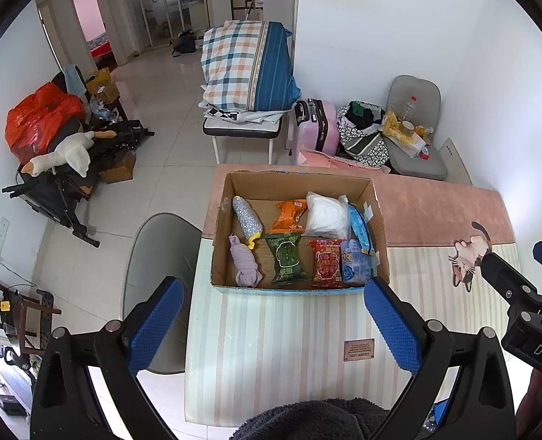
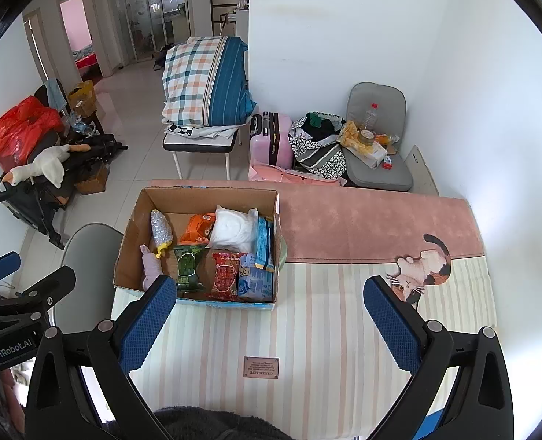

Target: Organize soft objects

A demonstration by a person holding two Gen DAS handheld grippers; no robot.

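An open cardboard box (image 1: 221, 220) (image 2: 131, 227) stands on the striped mat. It holds a silver glitter corn toy (image 1: 247, 216), a lilac cloth bundle (image 1: 247, 266), orange (image 1: 289, 214), green (image 1: 287, 258) and red (image 1: 325, 262) snack packs, a white soft bag (image 1: 325, 214) and blue packs (image 1: 355, 266). My left gripper (image 1: 271, 324) is open and empty, above the mat in front of the box. My right gripper (image 2: 271, 324) is open and empty, to the right of the box's front.
The striped mat (image 2: 325, 322) with a cat picture (image 2: 423, 267) and a pink band (image 2: 362, 220) covers the table. A grey chair (image 1: 161, 256) stands left of the table. Beyond are a suitcase (image 1: 316, 124), a quilt on a stool (image 1: 249, 66) and a cluttered chair.
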